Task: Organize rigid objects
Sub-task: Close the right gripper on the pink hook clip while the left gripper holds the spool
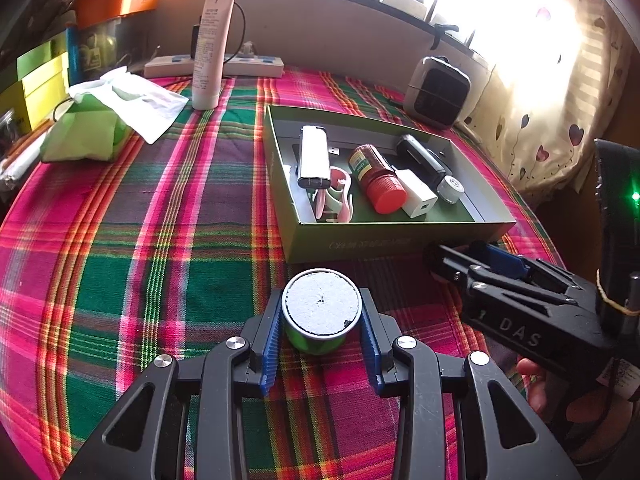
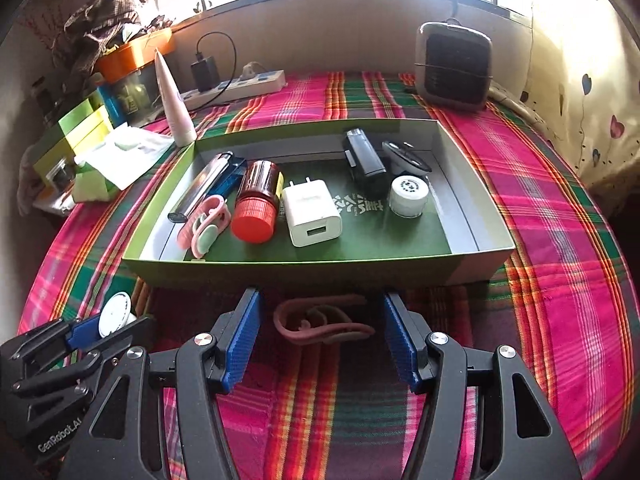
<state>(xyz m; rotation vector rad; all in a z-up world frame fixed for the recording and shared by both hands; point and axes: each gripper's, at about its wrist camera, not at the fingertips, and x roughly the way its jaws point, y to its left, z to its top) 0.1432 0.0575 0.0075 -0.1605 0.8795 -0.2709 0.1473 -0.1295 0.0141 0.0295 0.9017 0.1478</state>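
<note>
My left gripper (image 1: 322,322) is shut on a small green round tin (image 1: 320,308) with a white top, held just above the plaid cloth in front of the green box (image 1: 400,240). The right wrist view shows this gripper (image 2: 90,330) and its tin (image 2: 114,314) at the lower left. My right gripper (image 2: 322,340) stands open over a pink clip (image 2: 320,322) that lies on the cloth between its fingers, untouched by the pads. The box (image 2: 300,270) holds a red-capped bottle (image 2: 256,208), a white charger (image 2: 312,212), a black device (image 2: 362,158), a small white jar (image 2: 408,196) and another pink clip (image 2: 206,224).
A white tube (image 1: 210,48) stands at the back by a power strip (image 1: 256,66). A green tissue pack (image 1: 92,124) lies at the left. A small dark heater (image 2: 454,66) sits behind the box on the right, and a curtain (image 1: 560,112) hangs at the right edge.
</note>
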